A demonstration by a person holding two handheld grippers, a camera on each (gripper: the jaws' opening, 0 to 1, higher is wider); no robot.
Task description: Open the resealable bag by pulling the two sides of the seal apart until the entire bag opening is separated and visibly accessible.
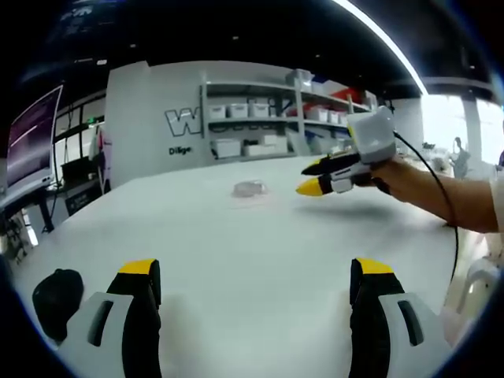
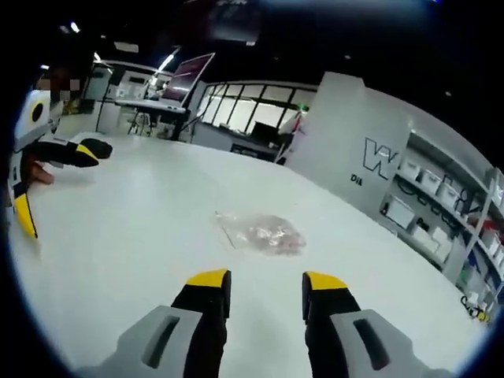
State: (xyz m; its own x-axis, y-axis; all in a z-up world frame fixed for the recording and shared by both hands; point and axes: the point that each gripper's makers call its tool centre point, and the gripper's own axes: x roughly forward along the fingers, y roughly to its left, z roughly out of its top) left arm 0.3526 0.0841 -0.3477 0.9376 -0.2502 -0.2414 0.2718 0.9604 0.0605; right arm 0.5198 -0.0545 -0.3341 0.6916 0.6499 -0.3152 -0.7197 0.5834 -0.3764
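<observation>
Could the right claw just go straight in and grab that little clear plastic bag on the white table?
Probably yes. The right claw is open and aimed at the bag, which lies flat on the white table with bare tabletop between them. The left claw is open and off to one side.

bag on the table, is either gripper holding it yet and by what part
Nothing is held. The bag lies alone on the white table, with the open left gripper and open right gripper apart from it.

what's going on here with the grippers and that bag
A person holds a hand-held gripper in each hand above a white table. A clear resealable bag lies flat on it, untouched. The right hand-held gripper hovers nearest the bag, jaws open; the left hand-held gripper is further back, also open. Nothing is gripped yet.
</observation>
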